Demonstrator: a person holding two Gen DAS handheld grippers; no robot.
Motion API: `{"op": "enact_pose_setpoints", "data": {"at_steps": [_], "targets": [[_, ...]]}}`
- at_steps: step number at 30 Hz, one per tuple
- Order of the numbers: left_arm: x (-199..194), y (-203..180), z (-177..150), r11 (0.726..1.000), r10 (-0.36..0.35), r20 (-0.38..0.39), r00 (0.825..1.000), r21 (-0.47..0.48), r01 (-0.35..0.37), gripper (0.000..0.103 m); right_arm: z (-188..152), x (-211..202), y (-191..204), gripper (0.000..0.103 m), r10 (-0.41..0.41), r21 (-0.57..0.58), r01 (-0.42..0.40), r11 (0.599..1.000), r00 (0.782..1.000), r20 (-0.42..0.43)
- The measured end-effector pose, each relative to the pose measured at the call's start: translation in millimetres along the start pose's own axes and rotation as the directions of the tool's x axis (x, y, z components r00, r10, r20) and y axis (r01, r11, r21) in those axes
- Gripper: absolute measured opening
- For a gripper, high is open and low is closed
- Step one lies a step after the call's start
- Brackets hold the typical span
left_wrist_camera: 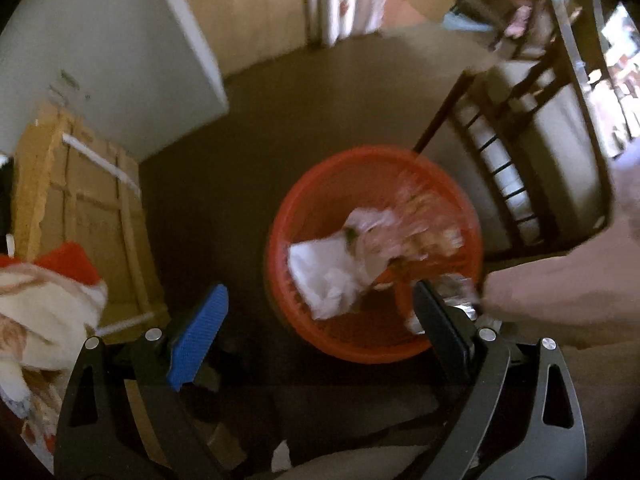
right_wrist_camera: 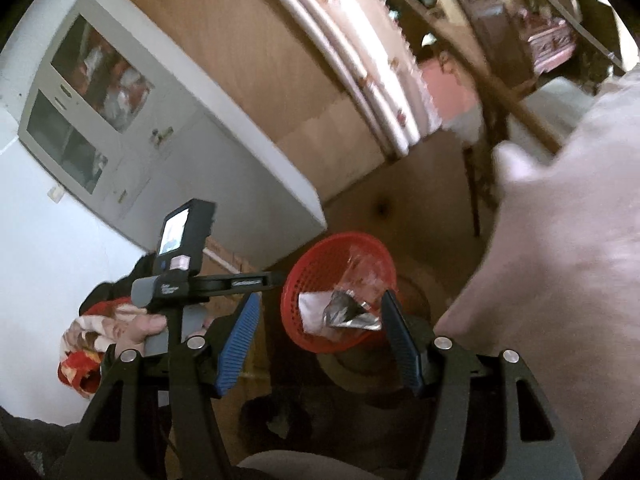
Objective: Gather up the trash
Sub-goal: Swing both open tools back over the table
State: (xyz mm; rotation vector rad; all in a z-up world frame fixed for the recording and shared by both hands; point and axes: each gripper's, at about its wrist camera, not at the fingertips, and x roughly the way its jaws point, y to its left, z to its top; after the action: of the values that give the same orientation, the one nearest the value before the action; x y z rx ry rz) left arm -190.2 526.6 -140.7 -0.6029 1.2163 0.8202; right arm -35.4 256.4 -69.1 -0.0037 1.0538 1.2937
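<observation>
A round red perforated plastic basket (left_wrist_camera: 376, 256) holding crumpled white paper (left_wrist_camera: 324, 276) and clear wrappers sits just ahead of the left gripper (left_wrist_camera: 320, 308), fingers spread; the right gripper (right_wrist_camera: 320, 328), likewise spread, frames crinkled silver foil (right_wrist_camera: 352, 314).

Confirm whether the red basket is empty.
No, the red basket already holds white paper and a clear plastic wrapper.

The basket (left_wrist_camera: 372, 344) is orange-red mesh; in it lie white paper (left_wrist_camera: 324, 276) and a silver foil wrapper (right_wrist_camera: 352, 312); blue ribbed pads (left_wrist_camera: 200, 332) hang above it.
</observation>
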Motion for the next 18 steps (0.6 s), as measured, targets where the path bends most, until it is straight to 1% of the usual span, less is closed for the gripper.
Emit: {"op": "enact_pose_setpoints", "data": {"at_steps": [3, 5, 7, 8, 9, 10, 11, 13, 14, 16, 17, 18], "targets": [[-38.2, -23.8, -2.4, 0.997, -0.035, 0.113, 0.993, 0.075, 0.027, 0.090, 0.1, -45.5, -10.3, 0.064, -0.042, 0.006, 0.042, 0.999, 0.995, 0.085], [-65.6, -44.2, -5.8, 0.990, -0.062, 0.191, 0.980, 0.135, 0.036, 0.090, -1.9, -75.5, -20.1, 0.067, -0.080, 0.023, 0.077, 0.997, 0.987, 0.138], [-84.7, -60.9, -8.7, 0.983, -0.088, 0.239, 0.967, 0.179, 0.045, 0.090, -7.4, -114.7, -33.7, 0.067, -0.146, 0.050, 0.139, 0.989, 0.970, 0.196], [-97.8, -73.6, -11.6, 0.977, -0.111, 0.268, 0.957, 0.208, 0.055, 0.090, -9.4, -128.1, -38.7, 0.067, -0.169, 0.061, 0.160, 0.985, 0.962, 0.213], [-106.5, -82.7, -13.8, 0.971, -0.128, 0.284, 0.950, 0.230, 0.062, 0.090, -14.8, -153.4, -48.1, 0.067, -0.216, 0.085, 0.201, 0.976, 0.946, 0.242], [-114.5, -92.3, -16.0, 0.965, -0.144, 0.299, 0.943, 0.252, 0.067, 0.090, -17.7, -167.5, -53.2, 0.067, -0.245, 0.101, 0.226, 0.969, 0.935, 0.256], [-127.0, -107.9, -19.4, 0.955, -0.170, 0.321, 0.932, 0.287, 0.075, 0.090, -24.0, -192.4, -62.1, 0.067, -0.290, 0.129, 0.264, 0.956, 0.916, 0.278], [-143.2, -129.1, -25.1, 0.937, -0.207, 0.347, 0.915, 0.338, 0.083, 0.090, -33.1, -228.7, -74.8, 0.068, -0.358, 0.168, 0.321, 0.932, 0.882, 0.307], [-156.1, -146.5, -29.1, 0.923, -0.234, 0.364, 0.901, 0.376, 0.087, 0.090, -38.9, -248.2, -80.5, 0.068, -0.397, 0.188, 0.352, 0.917, 0.859, 0.323], [-172.6, -169.4, -35.2, 0.899, -0.281, 0.372, 0.885, 0.424, 0.108, 0.090, -53.4, -293.7, -91.1, 0.069, -0.478, 0.235, 0.417, 0.878, 0.803, 0.358], [-184.2, -186.1, -38.9, 0.879, -0.321, 0.368, 0.872, 0.458, 0.130, 0.090, -60.2, -312.8, -96.7, 0.070, -0.508, 0.257, 0.440, 0.861, 0.777, 0.371], [-189.7, -199.7, -43.0, 0.865, -0.342, 0.365, 0.866, 0.481, 0.139, 0.090, -68.6, -336.1, -101.1, 0.071, -0.545, 0.282, 0.466, 0.838, 0.744, 0.387]]}}
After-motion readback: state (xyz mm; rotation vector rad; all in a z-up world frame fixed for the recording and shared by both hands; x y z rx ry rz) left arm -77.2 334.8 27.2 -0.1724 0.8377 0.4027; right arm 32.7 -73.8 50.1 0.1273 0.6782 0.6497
